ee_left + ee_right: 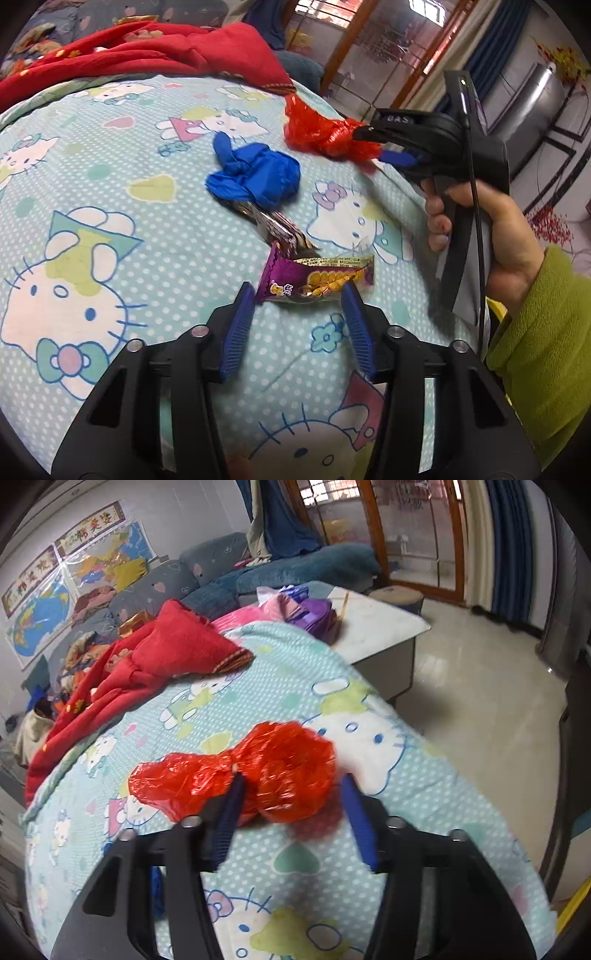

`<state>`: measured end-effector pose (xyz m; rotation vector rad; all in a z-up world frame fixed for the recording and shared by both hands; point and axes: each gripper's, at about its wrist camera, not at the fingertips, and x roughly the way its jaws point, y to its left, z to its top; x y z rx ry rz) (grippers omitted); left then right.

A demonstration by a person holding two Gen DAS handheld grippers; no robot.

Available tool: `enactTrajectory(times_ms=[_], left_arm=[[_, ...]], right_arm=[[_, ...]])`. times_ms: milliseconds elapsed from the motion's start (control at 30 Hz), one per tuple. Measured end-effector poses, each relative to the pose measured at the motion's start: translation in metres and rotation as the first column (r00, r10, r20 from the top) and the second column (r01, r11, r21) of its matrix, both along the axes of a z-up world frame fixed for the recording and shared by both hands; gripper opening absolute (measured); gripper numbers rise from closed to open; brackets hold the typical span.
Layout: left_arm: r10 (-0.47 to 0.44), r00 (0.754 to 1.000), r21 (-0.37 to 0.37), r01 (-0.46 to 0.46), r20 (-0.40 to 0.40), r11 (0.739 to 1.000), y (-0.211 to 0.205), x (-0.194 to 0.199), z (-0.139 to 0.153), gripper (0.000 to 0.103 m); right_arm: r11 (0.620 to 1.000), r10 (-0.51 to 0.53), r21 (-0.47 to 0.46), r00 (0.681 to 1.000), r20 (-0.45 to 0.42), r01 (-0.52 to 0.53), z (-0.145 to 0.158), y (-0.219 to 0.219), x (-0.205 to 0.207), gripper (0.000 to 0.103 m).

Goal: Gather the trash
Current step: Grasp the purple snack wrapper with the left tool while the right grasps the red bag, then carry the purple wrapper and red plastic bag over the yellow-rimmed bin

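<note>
Pickup step judged in hand, two pieces at once. Purple snack wrapper [314, 280] on the bed sheet [110, 229] is bracketed by the left hand-held gripper [298, 291], pads apart, not pressing. Red plastic bag [258, 775] is straddled by the right hand-held gripper [291, 782]; contact cannot be told. Next: closure needed. Blue glove [255, 173] and foil wrapper [277, 229] lie close behind, risk of snagging.

**Bedroom surroundings**

A pale blue cartoon-cat bedspread [288, 864] covers the bed. A red blanket [162, 653] lies crumpled at its far side. Beyond are a grey sofa [166, 583], wall maps [40, 616], a low white table [384, 627] and blue curtains [506, 550].
</note>
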<state>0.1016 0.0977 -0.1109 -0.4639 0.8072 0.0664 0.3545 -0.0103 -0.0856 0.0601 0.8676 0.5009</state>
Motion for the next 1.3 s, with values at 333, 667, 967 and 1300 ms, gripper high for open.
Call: enactTrajectory(times_ms=[333, 667, 967, 1300], left_arm=[[-0.061, 0.998, -0.044, 0.060, -0.008, 0.997, -0.003, 0.006, -0.005, 0.004], [-0.098, 0.994, -0.064, 0.101, 0.043, 0.993, -0.007, 0.001, 0.001, 0.003], [-0.133, 0.987, -0.049, 0.138, 0.095, 0.989, -0.018, -0.005, 0.014, 0.003], [-0.184, 0.972, -0.021, 0.189, 0.146, 0.982, -0.039, -0.010, 0.030, 0.002]], right_arm=[[1.000, -0.001, 0.015, 1.000, 0.017, 0.001, 0.001, -0.021, -0.024, 0.010], [0.998, -0.055, 0.017, 0.996, 0.074, 0.054, 0.012, -0.067, -0.065, 0.010], [0.994, -0.106, 0.044, 0.984, 0.140, 0.101, 0.032, -0.112, -0.108, 0.009], [0.986, -0.165, 0.046, 0.967, 0.193, 0.160, 0.049, -0.159, -0.144, 0.009]])
